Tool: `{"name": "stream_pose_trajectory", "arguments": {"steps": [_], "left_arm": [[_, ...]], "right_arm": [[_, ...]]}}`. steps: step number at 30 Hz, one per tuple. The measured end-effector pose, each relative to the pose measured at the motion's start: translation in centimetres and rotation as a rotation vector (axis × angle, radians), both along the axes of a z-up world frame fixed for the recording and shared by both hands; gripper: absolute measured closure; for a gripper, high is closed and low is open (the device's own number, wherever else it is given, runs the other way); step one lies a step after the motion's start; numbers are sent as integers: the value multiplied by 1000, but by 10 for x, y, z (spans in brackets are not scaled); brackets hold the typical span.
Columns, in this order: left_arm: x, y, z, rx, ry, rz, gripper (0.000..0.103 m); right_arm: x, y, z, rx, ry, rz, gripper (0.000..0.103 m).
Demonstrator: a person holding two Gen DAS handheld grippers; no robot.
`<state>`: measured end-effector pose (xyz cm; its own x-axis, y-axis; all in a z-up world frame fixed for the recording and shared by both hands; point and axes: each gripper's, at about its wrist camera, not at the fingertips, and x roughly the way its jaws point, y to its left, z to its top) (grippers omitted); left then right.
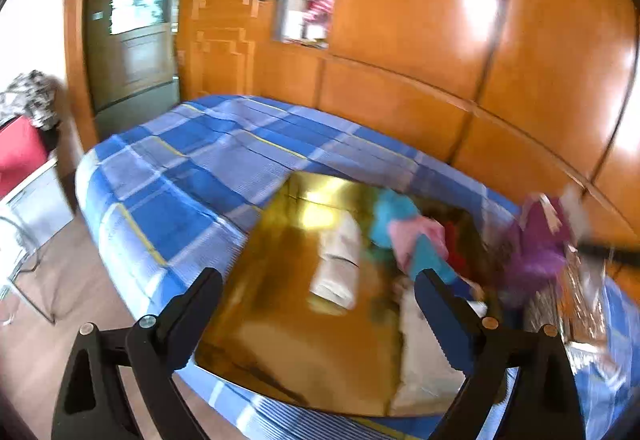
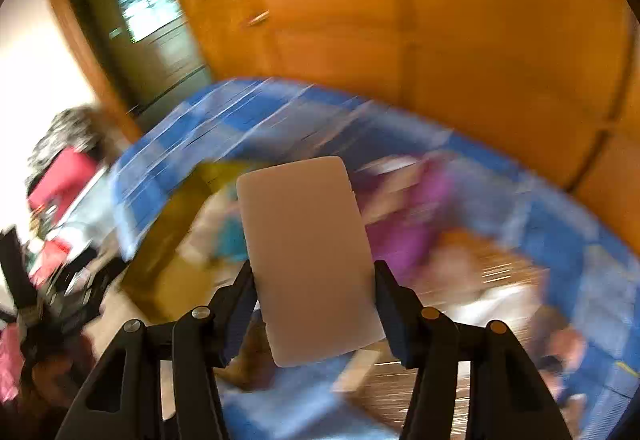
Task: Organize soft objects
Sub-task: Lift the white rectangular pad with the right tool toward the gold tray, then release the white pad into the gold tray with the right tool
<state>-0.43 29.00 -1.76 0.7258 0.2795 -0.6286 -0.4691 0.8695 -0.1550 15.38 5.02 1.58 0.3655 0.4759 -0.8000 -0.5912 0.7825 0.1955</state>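
Left claw (image 1: 316,304): jaws spread wide, nothing between them, poised over the near part of a gold tray (image 1: 280,320).

Right claw (image 2: 314,294): clamped on a pale rectangular foam pad (image 2: 308,252), pads pressing its two long edges, far end of pad projecting well past the fingertips, held above the bed. Right wrist view heavily blurred.

Gold tray: flat on the bed (image 1: 180,167), near edge close to the bed's near edge, left edge bordered by bare blue checked cover.

On tray, centre: white rolled cloth (image 1: 340,260), lying lengthwise, bare gold surface to its left and in front.

On tray, right of roll: loose heap of soft items, teal cloth (image 1: 394,213), pink cloth (image 1: 416,238), a red piece partly hidden behind. Exact contact between these not discernible.

Right of tray: purple soft item (image 1: 536,244), blurred, beside a shiny patterned sheet; resting or lifted, cannot tell.

Open room: wide stretch of bare cover left of and beyond tray; wooden wardrobe (image 1: 440,19) close behind the bed's far edge; floor strip at near left.
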Motion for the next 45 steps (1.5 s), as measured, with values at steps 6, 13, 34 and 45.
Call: {"name": "stream_pose_trajectory", "arguments": {"steps": [6, 13, 34, 45], "left_arm": [[-6, 18, 4, 12, -6, 54, 5], [-4, 12, 2, 58, 13, 59, 1], [2, -9, -1, 68, 16, -15, 1], [2, -20, 2, 79, 13, -40, 1]], "right_arm": [[-14, 61, -55, 14, 114, 61, 46], [-20, 88, -86, -24, 88, 27, 41], [-41, 53, -63, 84, 14, -40, 37], [-44, 36, -68, 253, 183, 13, 37]]}}
